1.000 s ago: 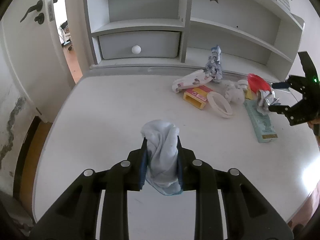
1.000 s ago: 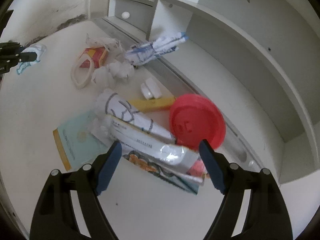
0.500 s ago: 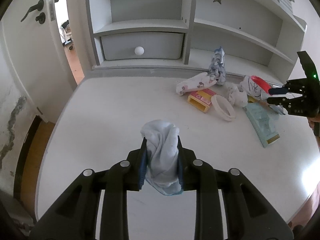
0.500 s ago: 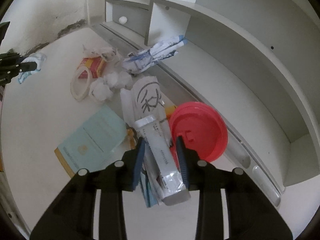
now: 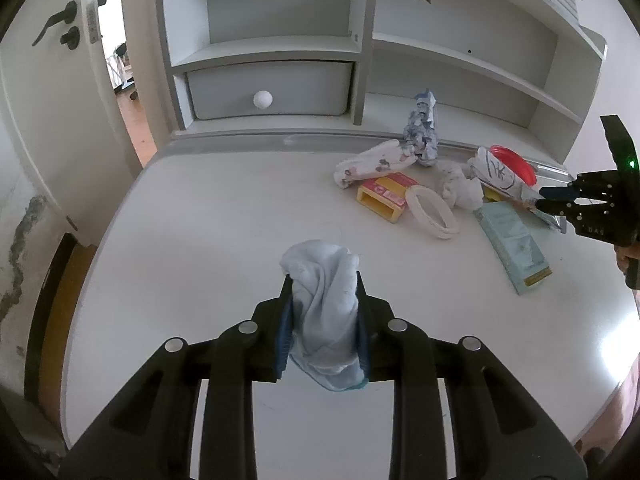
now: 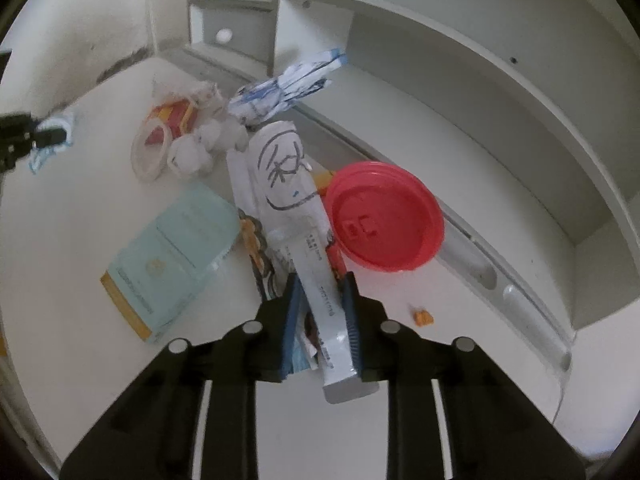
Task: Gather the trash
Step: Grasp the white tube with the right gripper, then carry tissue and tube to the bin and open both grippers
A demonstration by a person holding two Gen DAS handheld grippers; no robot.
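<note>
**Both grippers hold trash above the desk**

The right gripper has just closed its jaws on a white wrapper with crumpled paper. Beside it lie a red lid and a pale green box. The left gripper clamps a crumpled tissue over the white desk.

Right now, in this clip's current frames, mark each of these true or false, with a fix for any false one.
1. The left gripper has its jaws shut on a crumpled tissue. True.
2. The right gripper is empty. False: its jaws, just closing, clamp a wrapper bundle.
3. The red lid lies on the desk beside the bundle. True.
4. The drawer stands open. False: it is shut.
5. The teal box sits on the shelf. False: it lies flat on the desk.
</note>
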